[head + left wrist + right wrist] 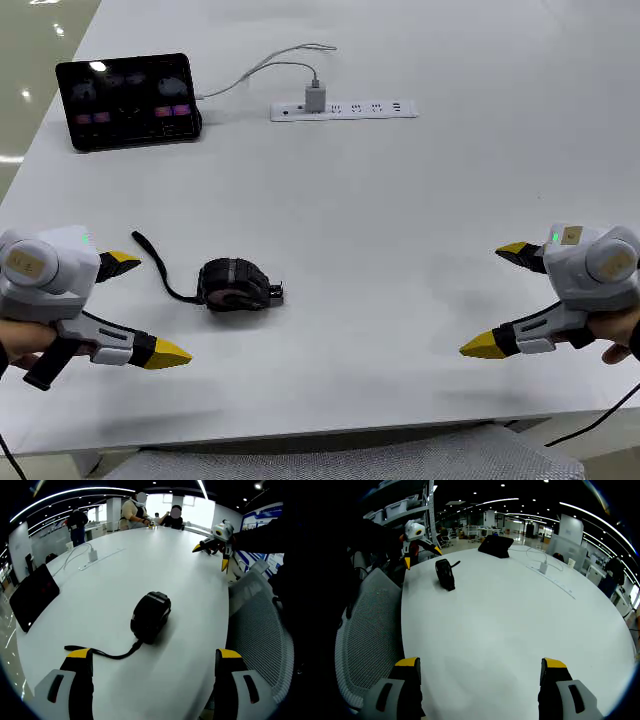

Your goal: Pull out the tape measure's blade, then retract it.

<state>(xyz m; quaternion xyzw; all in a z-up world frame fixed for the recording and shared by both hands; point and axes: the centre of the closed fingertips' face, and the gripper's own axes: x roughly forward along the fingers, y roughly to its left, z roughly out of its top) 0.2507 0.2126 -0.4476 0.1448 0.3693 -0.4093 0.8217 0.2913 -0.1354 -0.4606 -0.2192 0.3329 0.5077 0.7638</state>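
Tape measure (235, 285) lies just ahead of the left gripper (160, 307), jaws wide; right gripper (483, 300), also wide, is well apart. Risk: tugging drags the whole unpinned case along.

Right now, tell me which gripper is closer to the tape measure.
The left gripper: the black tape measure lies just past its open yellow-tipped jaws, whereas the right gripper hovers far off across the white table.

left gripper (150, 306) and right gripper (492, 298): white rounded bodies, black jaws with yellow pointed tips (170, 352), a small tan label (25, 265) on each. a thin black cable (600, 414) hangs under the right one.
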